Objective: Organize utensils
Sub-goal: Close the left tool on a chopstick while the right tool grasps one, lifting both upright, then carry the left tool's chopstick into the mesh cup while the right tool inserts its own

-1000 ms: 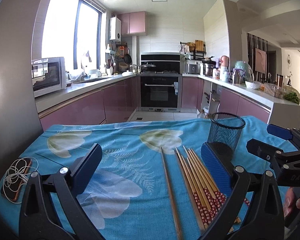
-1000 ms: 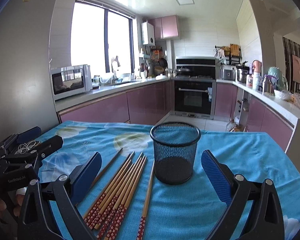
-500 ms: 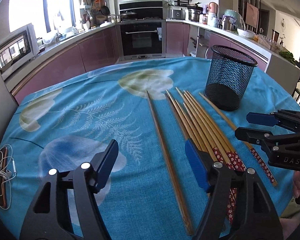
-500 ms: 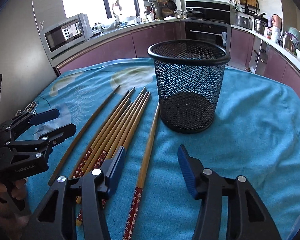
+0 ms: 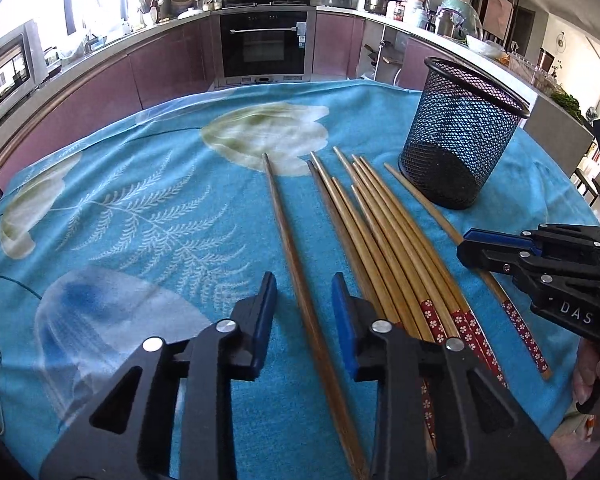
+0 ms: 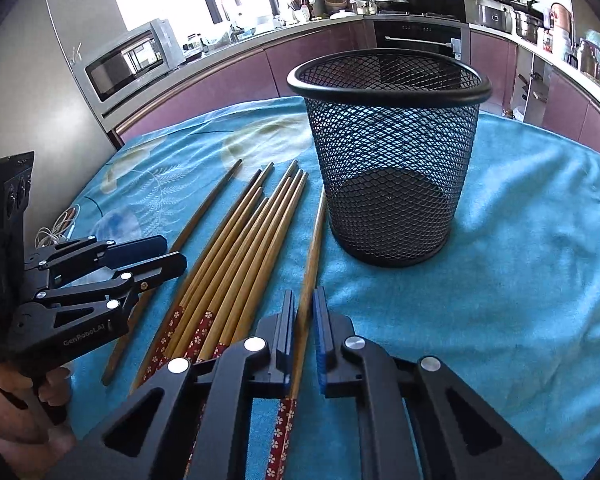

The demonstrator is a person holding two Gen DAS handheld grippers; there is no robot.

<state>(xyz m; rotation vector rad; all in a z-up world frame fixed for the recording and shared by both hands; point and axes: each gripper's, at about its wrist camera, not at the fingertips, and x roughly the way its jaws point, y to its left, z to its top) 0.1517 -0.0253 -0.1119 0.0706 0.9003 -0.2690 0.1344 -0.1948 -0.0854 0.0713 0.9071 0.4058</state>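
Observation:
Several wooden chopsticks (image 5: 384, 240) with red flowered ends lie side by side on the blue cloth (image 5: 140, 208). A darker lone chopstick (image 5: 296, 264) lies left of them, between the fingers of my left gripper (image 5: 304, 292), which is narrowly open around it. My right gripper (image 6: 303, 308) is nearly closed around the rightmost chopstick (image 6: 314, 236); whether it grips is unclear. An empty black mesh cup (image 6: 388, 152) stands upright just right of the chopsticks. The cup also shows in the left wrist view (image 5: 460, 136).
A white earphone cable (image 6: 56, 232) lies at the table's left edge. Kitchen counters, a microwave (image 6: 132, 64) and an oven (image 5: 266, 44) stand beyond the table's far edge.
Both grippers have moved down and forward to the chopsticks and narrowed their jaws: the left around the dark lone chopstick, the right around the rightmost one.

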